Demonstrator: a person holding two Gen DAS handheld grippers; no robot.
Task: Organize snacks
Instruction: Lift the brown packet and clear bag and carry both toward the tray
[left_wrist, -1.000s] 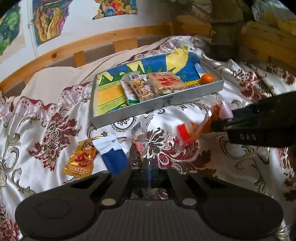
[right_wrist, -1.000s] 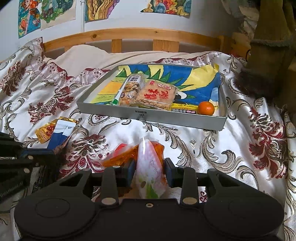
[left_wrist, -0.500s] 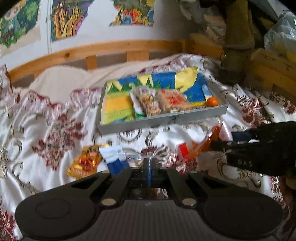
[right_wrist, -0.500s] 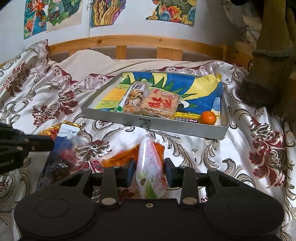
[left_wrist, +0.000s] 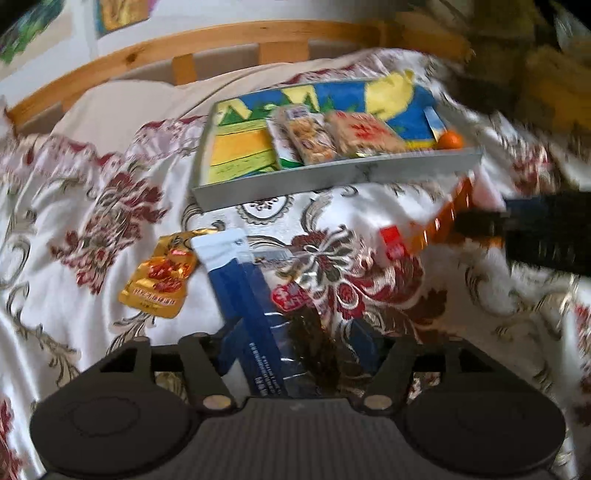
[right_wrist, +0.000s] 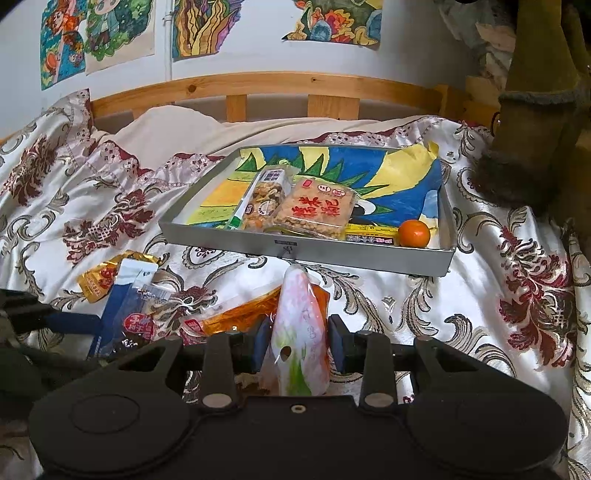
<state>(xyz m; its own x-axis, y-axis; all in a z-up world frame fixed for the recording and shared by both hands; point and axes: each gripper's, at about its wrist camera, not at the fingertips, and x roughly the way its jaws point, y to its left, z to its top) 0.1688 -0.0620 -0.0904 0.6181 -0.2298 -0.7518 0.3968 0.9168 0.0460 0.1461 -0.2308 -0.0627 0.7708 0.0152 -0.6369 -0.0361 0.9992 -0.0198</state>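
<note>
A grey tray on the bed holds several snack packs and a small orange. My right gripper is shut on a pink-and-green snack bag, held low in front of the tray, with an orange packet beside it. My left gripper is open; a blue-and-clear snack pack lies between its spread fingers on the bedspread. A gold-and-red packet lies to its left.
The flowered satin bedspread covers the bed. A wooden headboard and a wall with drawings stand behind. A brown furry object stands at the right of the tray. The right gripper shows in the left wrist view.
My left gripper has opened wide and come down over the blue-and-clear pack. My right gripper has lifted slightly toward the tray with the pink bag still in it.
</note>
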